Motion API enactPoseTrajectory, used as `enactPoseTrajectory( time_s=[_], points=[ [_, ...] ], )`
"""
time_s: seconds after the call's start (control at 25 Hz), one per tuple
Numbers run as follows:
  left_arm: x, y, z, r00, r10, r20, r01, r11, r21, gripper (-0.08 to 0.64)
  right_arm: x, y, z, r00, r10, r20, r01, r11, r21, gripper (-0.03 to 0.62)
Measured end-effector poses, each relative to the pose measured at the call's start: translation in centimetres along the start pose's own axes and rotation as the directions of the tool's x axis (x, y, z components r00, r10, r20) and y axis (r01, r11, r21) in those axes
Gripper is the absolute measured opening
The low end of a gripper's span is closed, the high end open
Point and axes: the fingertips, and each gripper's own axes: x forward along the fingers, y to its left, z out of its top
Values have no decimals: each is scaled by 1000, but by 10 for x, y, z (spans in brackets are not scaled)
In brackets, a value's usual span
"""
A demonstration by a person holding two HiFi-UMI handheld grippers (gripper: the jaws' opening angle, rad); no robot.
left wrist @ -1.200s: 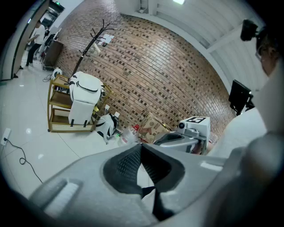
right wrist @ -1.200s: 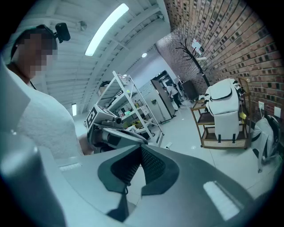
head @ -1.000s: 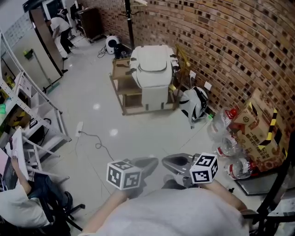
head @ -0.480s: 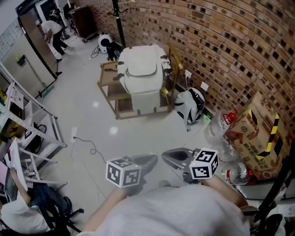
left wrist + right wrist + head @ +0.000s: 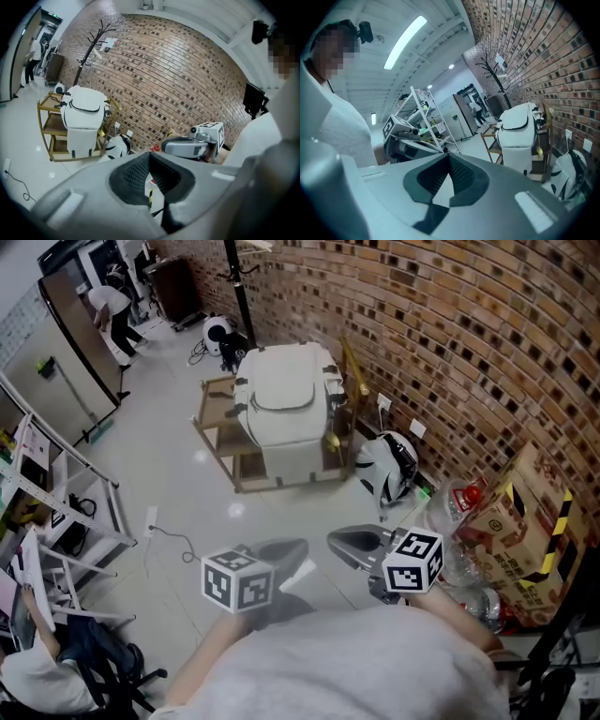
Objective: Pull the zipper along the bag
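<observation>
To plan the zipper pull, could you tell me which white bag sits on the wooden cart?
The larger white bag, upright on the wooden cart; the smaller white-and-black bag lies on the floor by the brick wall.

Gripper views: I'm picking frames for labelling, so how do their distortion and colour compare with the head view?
Left gripper view: strong fisheye, brick wall bowed, dark corners. Right gripper view: same fisheye, bluish cast, ceiling light blown out. Head view: milder bowing, glare spots on floor.
</observation>
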Motion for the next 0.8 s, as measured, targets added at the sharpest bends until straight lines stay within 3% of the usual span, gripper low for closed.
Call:
enactPoseTrajectory(
  time_s=[0.12, 0.16, 0.2, 0.4, 0.64, 0.8],
  points=[
    [1, 15, 14, 1000, 10, 16, -10, 1000, 16, 0, 11, -13, 9, 1000, -9, 6, 9, 1000, -23, -1],
    [2, 21, 19, 1000, 12, 22, -13, 1000, 22, 0, 15, -17, 13, 1000, -10, 10, 10, 1000, -27, 15],
    [3, 26, 25, 1000, 11, 27, -11, 1000, 24, 0, 19, -22, 17, 1000, -12, 10, 12, 999, -31, 72],
    [9, 60, 50, 999, -17, 29, 17, 1000, 14, 0, 48, -48, 37, 999, -43, -13, 42, 997, -64, 72],
    [22, 147, 95, 999, -38, 19, 39, 999, -31, 0, 110, -108, 68, 995, -93, -47, 91, 995, -45, 78],
    [27, 209, 137, 999, -34, 15, 35, 999, -17, 0, 159, -152, 94, 989, -126, -78, 124, 992, -31, 77]
  ],
)
